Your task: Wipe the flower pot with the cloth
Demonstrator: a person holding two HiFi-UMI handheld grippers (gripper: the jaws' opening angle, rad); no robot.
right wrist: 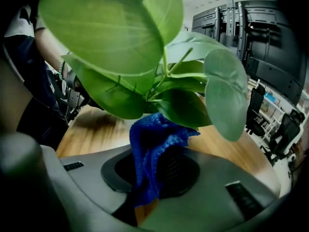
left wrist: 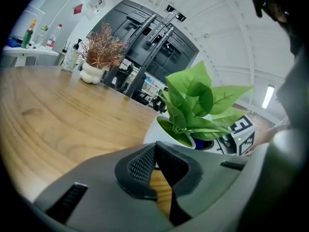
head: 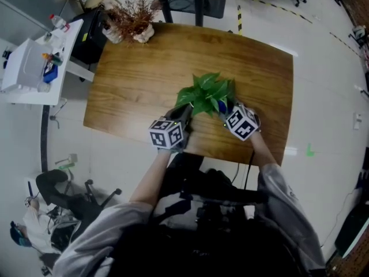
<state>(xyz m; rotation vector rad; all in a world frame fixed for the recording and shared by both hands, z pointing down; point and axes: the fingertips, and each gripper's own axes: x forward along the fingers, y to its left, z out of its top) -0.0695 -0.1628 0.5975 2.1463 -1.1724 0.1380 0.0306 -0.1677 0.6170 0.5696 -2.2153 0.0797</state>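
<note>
Flower pot point(left wrist: 161, 129): white, upright, holding a green leafy plant point(head: 206, 94); stands lower right of centre in the head view, near the front edge of the wooden table point(head: 144, 68); from above the leaves cover most of its wall

Cloth point(right wrist: 152, 144): blue, bunched, held up under the leaves against the pot's right side; actual contact with the wall is hidden by foliage

Right gripper point(right wrist: 153, 166): jaws clenched on the cloth, a fold hanging down between the pads; sits at the lower right of the plant in the head view

Left gripper point(left wrist: 155, 149): jaws closed on themselves, nothing between them, bare wood showing below the pads; tips just beside the pot's left wall, touching or not I cannot tell; probably bracing

Step, as judged: wiping under way or about to start on the right side; next move calls for sweeping the cloth round the wall with light pressure, the left gripper steadying the pot so it neither slides nor tips, leaves kept clear

Further out: dried plant in a pale vase point(head: 134, 19) at the table's upper left corner, well apart
</note>
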